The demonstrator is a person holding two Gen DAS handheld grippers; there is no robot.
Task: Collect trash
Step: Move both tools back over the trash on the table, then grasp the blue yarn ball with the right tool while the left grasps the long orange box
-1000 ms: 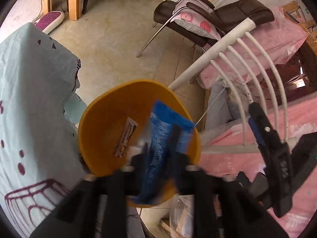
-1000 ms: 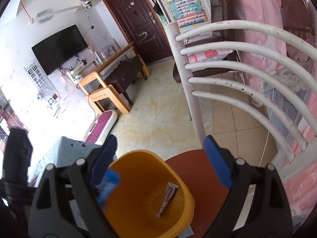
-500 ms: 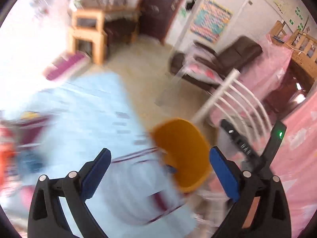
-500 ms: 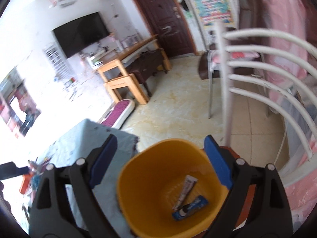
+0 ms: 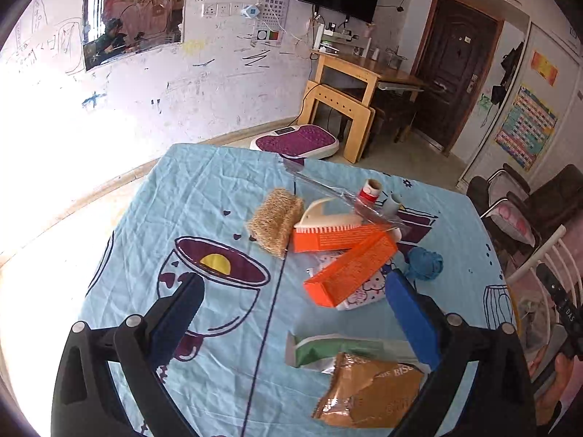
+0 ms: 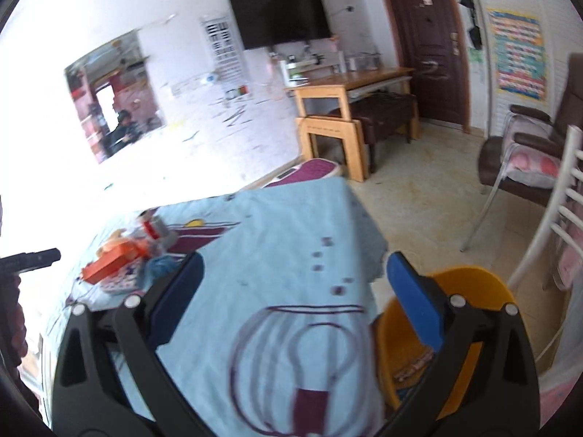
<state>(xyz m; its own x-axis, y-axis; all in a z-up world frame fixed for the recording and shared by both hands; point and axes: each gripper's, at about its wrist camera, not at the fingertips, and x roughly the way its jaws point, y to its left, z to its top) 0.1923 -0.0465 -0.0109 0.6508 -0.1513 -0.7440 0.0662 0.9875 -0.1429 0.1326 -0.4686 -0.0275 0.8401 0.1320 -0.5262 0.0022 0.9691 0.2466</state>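
My left gripper [image 5: 291,313] is open and empty above the table with the blue cloth [image 5: 204,196]. Ahead of it lie two orange boxes [image 5: 349,273], a brown biscuit wrapper [image 5: 368,389], a green and silver wrapper [image 5: 328,349], a blue crumpled wad [image 5: 424,264] and a clear plastic strip [image 5: 328,189]. My right gripper [image 6: 291,298] is open and empty over the table's right end. The yellow bin [image 6: 473,291] stands just right of it, off the table edge, with wrappers [image 6: 413,364] inside.
A loofah pad [image 5: 275,220], a white brush [image 5: 328,218] and small tubes [image 5: 370,191] also lie on the cloth. A white chair back [image 6: 557,211] stands beside the bin. A wooden desk [image 5: 360,73], a scale [image 5: 295,142] and dark chairs [image 5: 524,196] lie beyond.
My left gripper let the blue wrapper go into the bin, opened, and swung left over the table. My right gripper turned left from the bin toward the table.
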